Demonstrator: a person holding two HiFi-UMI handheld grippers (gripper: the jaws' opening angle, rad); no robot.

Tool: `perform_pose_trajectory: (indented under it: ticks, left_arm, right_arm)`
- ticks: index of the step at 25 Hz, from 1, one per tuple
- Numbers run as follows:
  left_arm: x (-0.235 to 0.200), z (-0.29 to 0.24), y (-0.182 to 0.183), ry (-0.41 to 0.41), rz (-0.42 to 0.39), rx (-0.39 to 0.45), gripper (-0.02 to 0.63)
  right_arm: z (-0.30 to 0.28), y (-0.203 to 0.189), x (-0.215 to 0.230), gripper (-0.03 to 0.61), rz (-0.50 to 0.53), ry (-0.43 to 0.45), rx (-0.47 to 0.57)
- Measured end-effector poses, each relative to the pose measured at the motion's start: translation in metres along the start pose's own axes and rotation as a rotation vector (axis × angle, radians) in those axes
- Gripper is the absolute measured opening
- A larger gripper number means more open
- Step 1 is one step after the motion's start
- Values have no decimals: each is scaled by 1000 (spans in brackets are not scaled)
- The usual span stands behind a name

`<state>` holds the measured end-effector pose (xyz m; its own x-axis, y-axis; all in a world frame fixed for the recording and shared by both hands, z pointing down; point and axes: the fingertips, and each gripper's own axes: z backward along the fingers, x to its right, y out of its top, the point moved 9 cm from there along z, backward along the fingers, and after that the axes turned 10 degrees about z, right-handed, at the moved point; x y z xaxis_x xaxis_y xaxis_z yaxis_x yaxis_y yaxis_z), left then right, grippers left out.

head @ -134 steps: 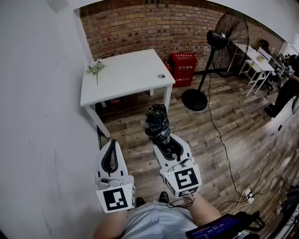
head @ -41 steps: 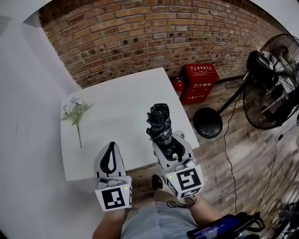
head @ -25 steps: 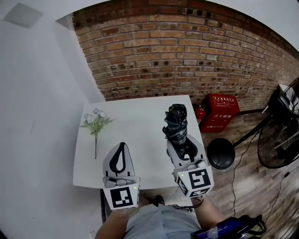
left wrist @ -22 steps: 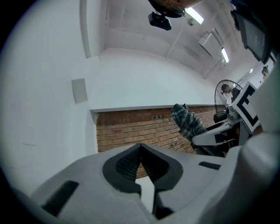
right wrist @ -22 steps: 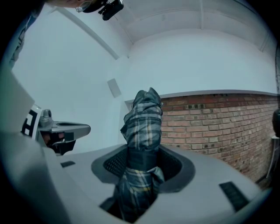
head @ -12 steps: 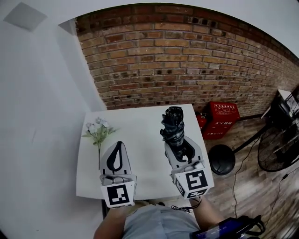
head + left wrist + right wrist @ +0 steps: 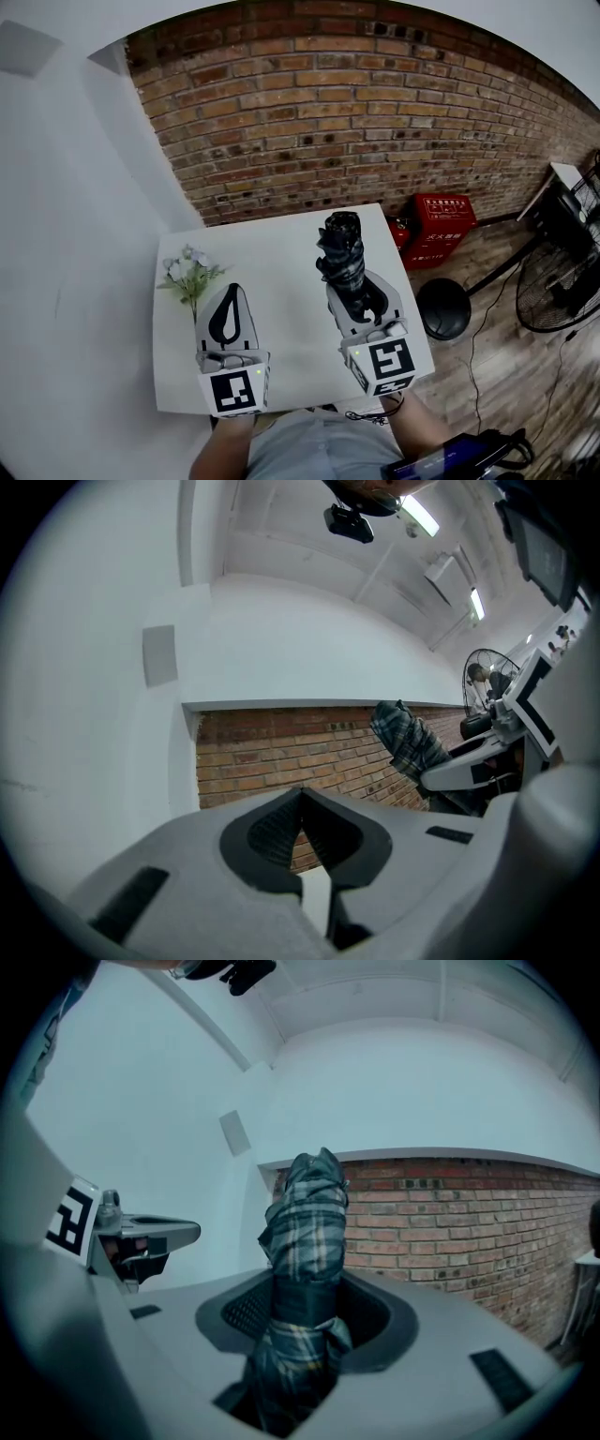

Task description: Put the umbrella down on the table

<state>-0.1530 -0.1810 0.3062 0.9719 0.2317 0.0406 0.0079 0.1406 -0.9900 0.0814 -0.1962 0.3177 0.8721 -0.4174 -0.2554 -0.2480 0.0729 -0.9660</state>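
A folded dark plaid umbrella (image 7: 341, 251) stands upright in my right gripper (image 7: 358, 292), which is shut on its lower part; its top points toward the brick wall. In the right gripper view the umbrella (image 7: 305, 1241) fills the gap between the jaws of the right gripper (image 7: 306, 1321). Both grippers hang above the white table (image 7: 277, 267). My left gripper (image 7: 232, 291) is shut with nothing in it, its tips meeting (image 7: 300, 795). The left gripper view also catches the umbrella (image 7: 409, 742) at the right.
A sprig of white flowers (image 7: 189, 273) lies on the table's left side, just beyond the left gripper. A brick wall (image 7: 356, 112) runs behind the table. Red boxes (image 7: 439, 225) and a fan's round base (image 7: 444, 309) stand on the wooden floor at the right.
The person has walked up to the table. Over the last second both grippers moved forward over the tabletop, the umbrella still upright in the right one.
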Motion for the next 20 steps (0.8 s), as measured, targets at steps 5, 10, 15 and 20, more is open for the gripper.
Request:
perform_pose_trajectory:
  ticks: [5,10,15,20]
  left_arm:
    - [-6,-5,-10,0,13,-16,5]
    - [-6,-12,-18,-16,30,-31,5]
    - [-6,-17,-29,-18,31,-71,5]
    - [-8,-22,-43,-17,32,-101,5]
  right_arm:
    - [-4,-9,-1,192,3,-6,-28]
    - [-8,-18,-1,192,-2,1,-60]
    - [-13,-29,0,192,-17,2,-95]
    - [-21,-46,-2,192,-41,12,-134]
